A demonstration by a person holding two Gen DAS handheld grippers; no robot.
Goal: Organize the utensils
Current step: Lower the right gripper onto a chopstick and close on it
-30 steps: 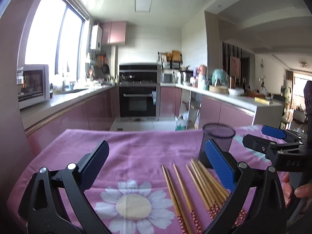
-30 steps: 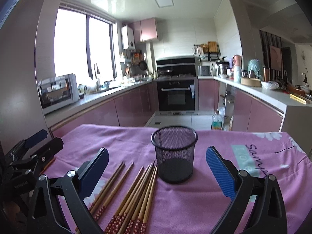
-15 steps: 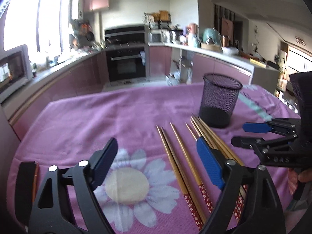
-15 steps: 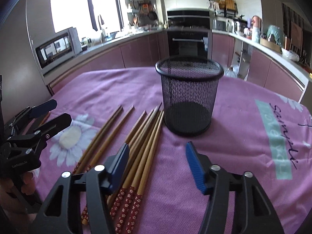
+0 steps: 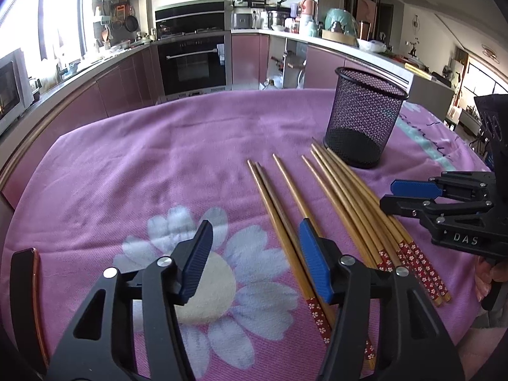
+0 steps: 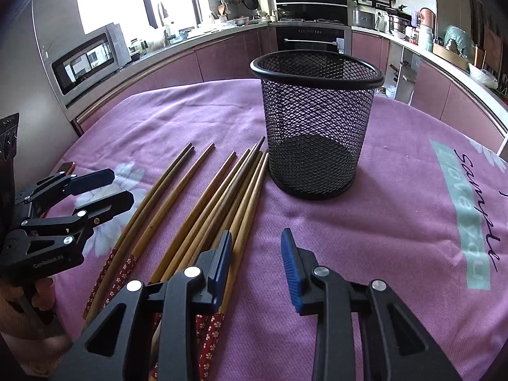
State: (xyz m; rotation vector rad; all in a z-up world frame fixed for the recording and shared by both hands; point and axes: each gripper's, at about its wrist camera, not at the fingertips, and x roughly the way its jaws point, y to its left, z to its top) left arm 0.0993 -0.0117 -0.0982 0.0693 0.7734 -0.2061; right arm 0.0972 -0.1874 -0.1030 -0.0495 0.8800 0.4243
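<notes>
Several wooden chopsticks [image 5: 346,197] with red flowered ends lie side by side on the pink cloth; they also show in the right wrist view [image 6: 219,197]. A black mesh cup [image 5: 365,117] stands upright and empty just beyond their tips, also in the right wrist view [image 6: 317,120]. My left gripper [image 5: 255,247] is open and empty, low over the cloth, its right finger over the leftmost chopsticks. My right gripper [image 6: 255,250] is open and empty, its left finger over the rightmost chopsticks. Each gripper shows in the other's view [image 5: 409,195] [image 6: 104,187].
The table wears a pink cloth [image 5: 158,165] with white daisy prints and a teal strip [image 6: 460,209]. A dark flat object [image 5: 25,285] lies at the table's left edge. Kitchen counters, an oven [image 5: 193,60] and a microwave [image 6: 85,60] stand beyond the table.
Both grippers have dropped and tilted down toward the chopsticks and moved forward. Both have narrowed their opening but remain open.
</notes>
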